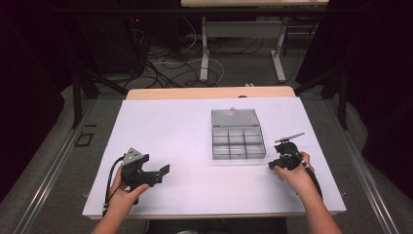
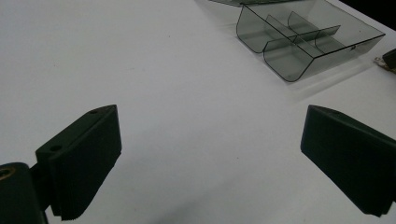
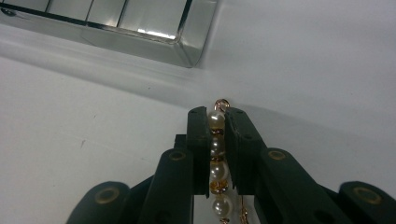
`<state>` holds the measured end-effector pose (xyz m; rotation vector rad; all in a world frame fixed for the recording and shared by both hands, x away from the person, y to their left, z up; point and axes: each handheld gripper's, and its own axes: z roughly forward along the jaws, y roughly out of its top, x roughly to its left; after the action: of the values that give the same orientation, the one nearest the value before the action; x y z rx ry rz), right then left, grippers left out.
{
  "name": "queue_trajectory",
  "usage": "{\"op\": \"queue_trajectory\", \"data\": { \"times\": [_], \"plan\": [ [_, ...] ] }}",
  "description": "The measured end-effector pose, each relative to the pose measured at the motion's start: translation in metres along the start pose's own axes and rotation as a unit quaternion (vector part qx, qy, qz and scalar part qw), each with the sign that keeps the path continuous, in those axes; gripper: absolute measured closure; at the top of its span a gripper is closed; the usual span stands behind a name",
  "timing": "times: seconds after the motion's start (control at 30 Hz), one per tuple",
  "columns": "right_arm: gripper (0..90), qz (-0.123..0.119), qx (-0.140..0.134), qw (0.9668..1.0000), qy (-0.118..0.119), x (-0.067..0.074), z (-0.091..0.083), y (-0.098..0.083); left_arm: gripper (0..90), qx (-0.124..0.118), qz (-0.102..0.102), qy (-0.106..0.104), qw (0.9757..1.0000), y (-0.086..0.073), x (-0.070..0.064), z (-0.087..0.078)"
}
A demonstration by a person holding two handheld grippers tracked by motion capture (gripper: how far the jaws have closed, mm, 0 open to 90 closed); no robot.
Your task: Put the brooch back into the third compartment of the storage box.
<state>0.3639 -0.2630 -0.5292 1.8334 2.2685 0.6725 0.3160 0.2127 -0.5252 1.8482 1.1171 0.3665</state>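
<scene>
A clear smoky compartment box (image 1: pixel 237 141) with its lid folded back lies on the white table (image 1: pixel 170 126); its compartments look empty. My right gripper (image 3: pixel 218 112) is shut on a string of white pearls with gold links (image 3: pixel 217 154), low over the table just right of the box's near corner (image 3: pixel 187 42). In the high view the right gripper (image 1: pixel 283 158) sits right of the box, held by a hand. My left gripper (image 1: pixel 163 171) is at the table's front left, jaws wide open with nothing between them (image 2: pixel 210 154), pointing toward the box (image 2: pixel 303 37).
Beyond the table's wooden far edge (image 1: pixel 209 92) are cables and the legs of another table (image 1: pixel 204 53) on the floor. Dark stands flank both sides. Bare white surface lies between the two grippers.
</scene>
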Motion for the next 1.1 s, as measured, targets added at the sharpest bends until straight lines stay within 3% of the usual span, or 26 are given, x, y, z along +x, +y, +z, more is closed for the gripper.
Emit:
{"op": "queue_trajectory", "data": {
  "times": [0.87, 0.97, 1.0, 1.1],
  "plan": [
    [80.8, -0.006, -0.022, 0.9997, 0.007, -0.003, -0.015, -0.001, 5.3, 0.000, 0.000, 0.000, 1.0000, 0.000, 0.000, 0.000],
    [80.8, 0.005, -0.027, 0.9996, 0.004, -0.002, -0.016, 0.000, 5.3, -0.001, -0.001, 0.001, 1.0000, 0.000, 0.000, 0.000],
    [80.8, -0.006, -0.031, 0.9995, 0.005, -0.004, -0.017, -0.001, 5.3, -0.001, 0.000, 0.001, 1.0000, 0.000, 0.000, 0.000],
    [80.8, -0.009, -0.032, 0.9994, 0.008, -0.005, -0.018, -0.001, 5.3, -0.001, 0.000, 0.000, 1.0000, 0.000, 0.000, 0.000]
  ]
}}
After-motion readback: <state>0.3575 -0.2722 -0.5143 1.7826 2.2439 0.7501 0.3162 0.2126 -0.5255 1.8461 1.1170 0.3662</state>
